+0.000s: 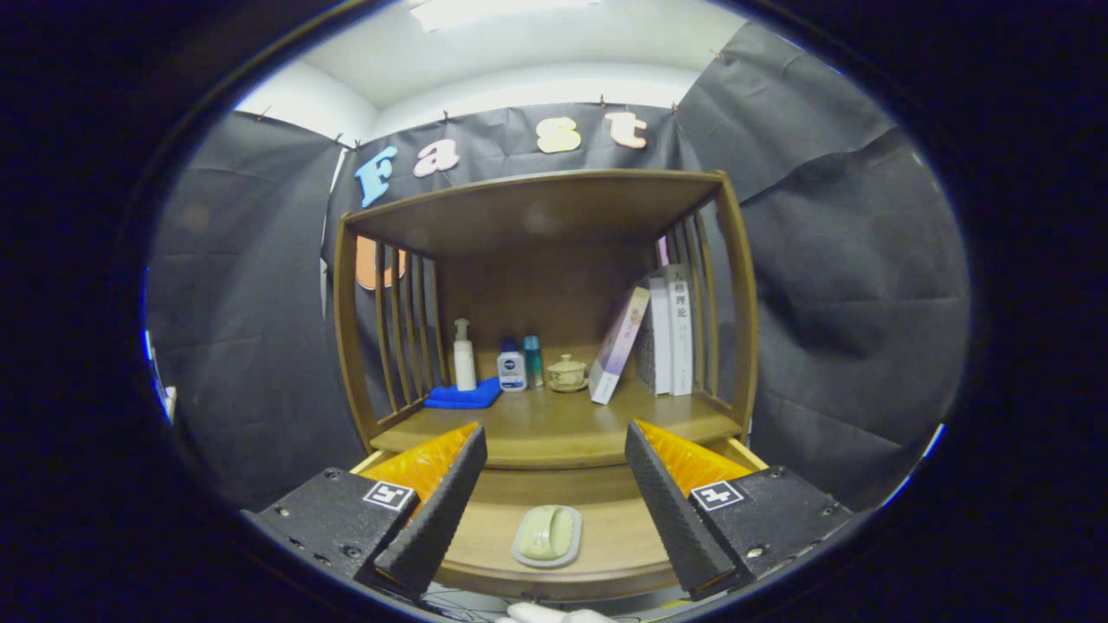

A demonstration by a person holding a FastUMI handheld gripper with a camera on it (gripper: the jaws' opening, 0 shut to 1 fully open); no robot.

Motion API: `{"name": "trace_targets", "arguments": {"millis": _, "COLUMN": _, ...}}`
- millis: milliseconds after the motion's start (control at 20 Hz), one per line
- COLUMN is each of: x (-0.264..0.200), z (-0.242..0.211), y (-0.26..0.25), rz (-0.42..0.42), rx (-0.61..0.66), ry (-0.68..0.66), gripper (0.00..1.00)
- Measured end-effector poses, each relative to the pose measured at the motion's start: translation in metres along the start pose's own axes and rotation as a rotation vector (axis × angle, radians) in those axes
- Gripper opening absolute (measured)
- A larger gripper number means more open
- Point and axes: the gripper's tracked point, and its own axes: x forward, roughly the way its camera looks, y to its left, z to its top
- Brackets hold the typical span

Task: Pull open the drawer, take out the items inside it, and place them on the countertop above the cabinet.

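The wooden cabinet's drawer (606, 541) stands pulled open below the countertop (563, 428). On the drawer floor lies a pale green soap in a light oval dish (547, 536), between and below my two fingers. My gripper (554, 441) hangs open above the drawer, its fingers spread wide with nothing between them. The countertop's front edge runs just beyond the fingertips.
On the countertop stand a white pump bottle (465, 355), a folded blue cloth (465, 396), two small bottles (519, 365), a small lidded pot (567, 374) and several books (662, 333) leaning at the right. Slatted wooden sides and a top shelf (537, 203) enclose it.
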Motion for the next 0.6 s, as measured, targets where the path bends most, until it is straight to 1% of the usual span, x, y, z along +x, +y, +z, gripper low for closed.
{"name": "trace_targets", "arguments": {"millis": 100, "x": 0.022, "z": 0.001, "y": 0.008, "rz": 0.025, "rx": 0.013, "ry": 0.072, "gripper": 0.99}}
{"name": "trace_targets", "arguments": {"millis": 200, "x": 0.044, "z": -0.007, "y": 0.016, "rz": 0.045, "rx": 0.01, "ry": 0.154, "gripper": 0.99}}
{"name": "trace_targets", "arguments": {"millis": 250, "x": 0.057, "z": -0.014, "y": 0.017, "rz": 0.04, "rx": -0.005, "ry": 0.201, "gripper": 0.99}}
{"name": "trace_targets", "arguments": {"millis": 350, "x": 0.076, "z": -0.031, "y": 0.024, "rz": 0.045, "rx": -0.038, "ry": 0.282, "gripper": 0.99}}
{"name": "trace_targets", "arguments": {"millis": 400, "x": 0.087, "z": -0.041, "y": 0.024, "rz": 0.034, "rx": -0.048, "ry": 0.327, "gripper": 0.98}}
{"name": "trace_targets", "arguments": {"millis": 500, "x": 0.102, "z": -0.066, "y": 0.028, "rz": 0.03, "rx": -0.039, "ry": 0.448, "gripper": 0.97}}
{"name": "trace_targets", "arguments": {"millis": 600, "x": 0.112, "z": -0.091, "y": 0.028, "rz": 0.005, "rx": -0.048, "ry": 0.586, "gripper": 0.92}}
